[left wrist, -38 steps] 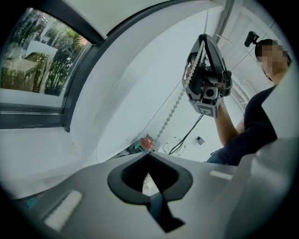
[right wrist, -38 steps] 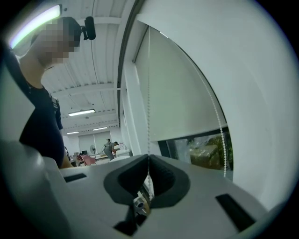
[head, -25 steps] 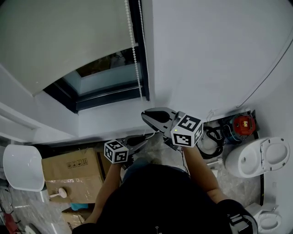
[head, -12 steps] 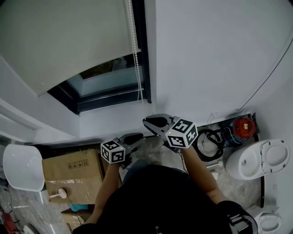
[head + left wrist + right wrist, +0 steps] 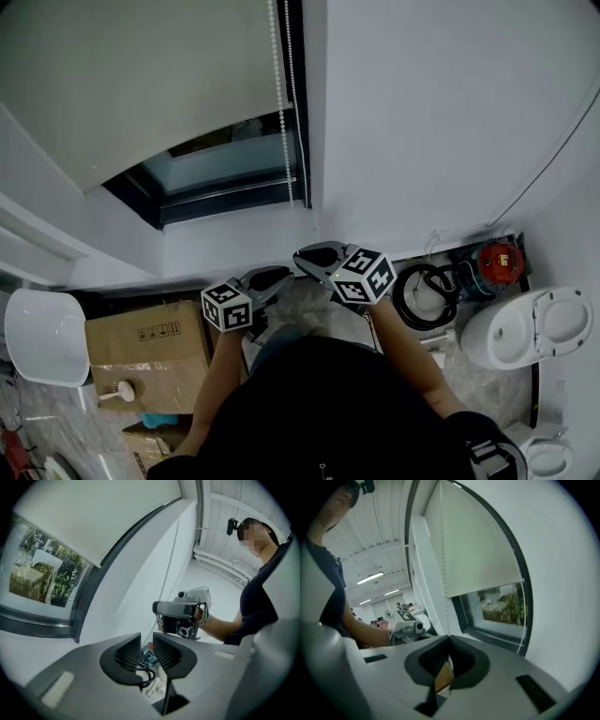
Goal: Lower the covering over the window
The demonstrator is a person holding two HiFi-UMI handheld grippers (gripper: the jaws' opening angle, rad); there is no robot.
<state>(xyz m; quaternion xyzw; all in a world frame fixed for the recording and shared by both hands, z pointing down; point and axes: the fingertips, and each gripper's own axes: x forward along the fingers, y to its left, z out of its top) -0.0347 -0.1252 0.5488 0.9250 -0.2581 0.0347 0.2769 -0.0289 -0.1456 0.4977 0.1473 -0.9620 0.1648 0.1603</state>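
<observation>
Head view | left tongs [image 5: 279, 276] parted | right tongs [image 5: 305, 255] closed | facing wall [image 5: 422, 112]

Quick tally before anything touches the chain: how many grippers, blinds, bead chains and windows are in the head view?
Grippers: 2, the left gripper and the right gripper
Roller blind: 1, partly lowered
Bead chain: 1, hanging as two strands
Window: 1
Total: 5
</observation>
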